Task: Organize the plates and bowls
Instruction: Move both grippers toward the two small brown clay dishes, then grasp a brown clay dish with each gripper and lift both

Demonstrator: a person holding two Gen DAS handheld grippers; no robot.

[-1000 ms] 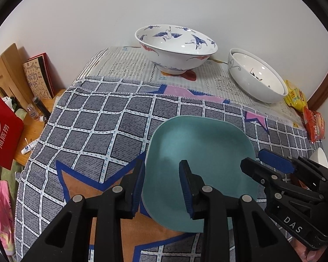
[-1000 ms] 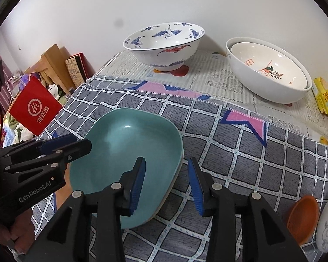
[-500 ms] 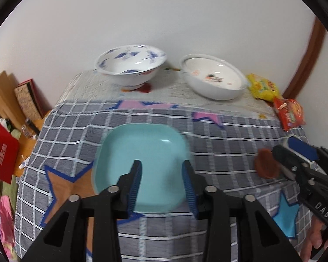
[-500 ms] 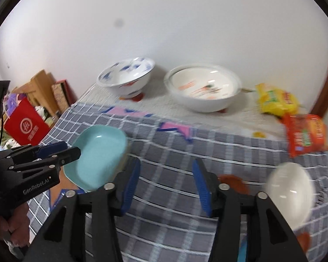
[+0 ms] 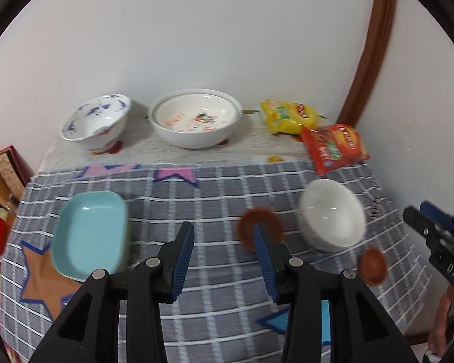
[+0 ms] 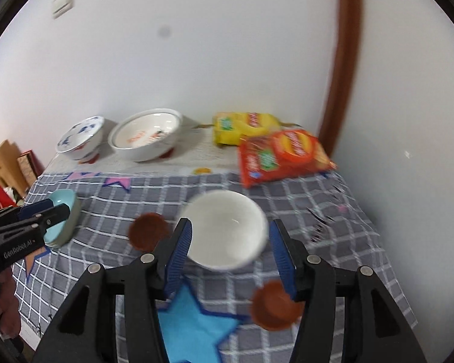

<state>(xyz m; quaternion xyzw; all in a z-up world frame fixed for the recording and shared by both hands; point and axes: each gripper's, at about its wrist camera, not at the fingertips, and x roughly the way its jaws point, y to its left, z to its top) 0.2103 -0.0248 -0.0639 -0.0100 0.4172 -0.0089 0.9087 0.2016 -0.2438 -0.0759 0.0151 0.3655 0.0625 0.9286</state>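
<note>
The checked grey tablecloth point(image 5: 215, 187) covers most of the table, and everything to be sorted sits on it or on the pale strip behind it. At the back, near the wall, stand the two biggest pieces: a large white bowl point(image 5: 195, 121) with orange lettering inside (too blurred to read) and, just beside it, a blue-patterned bowl point(image 5: 97, 122). In the right wrist view the white one seems to have a second rim inside it, so a bowl may already be nested there, though the blur leaves that unsure.

Next in size, the teal plate point(image 5: 90, 234) lies alone near the left edge. The plain white bowl point(image 6: 225, 228) sits at the middle right, and the right gripper point(image 6: 230, 251) hangs just above and in front of it, jaws spread wide and gripping nothing. The left gripper point(image 5: 224, 257) is likewise wide open and empty, over bare cloth between the teal plate and a small brown dish point(image 5: 258, 228). A second small brown dish point(image 6: 275, 305) lies nearer the front edge.

By my reading little is grouped so far: the plate, white bowl and both brown dishes are all well apart.

Readable writing: "DAS" on the right gripper's body, "GenRobot.AI" on the left's. The yellow snack bag point(image 6: 245, 128) and red snack bag point(image 6: 283, 157) carry logos I cannot make out.
</note>
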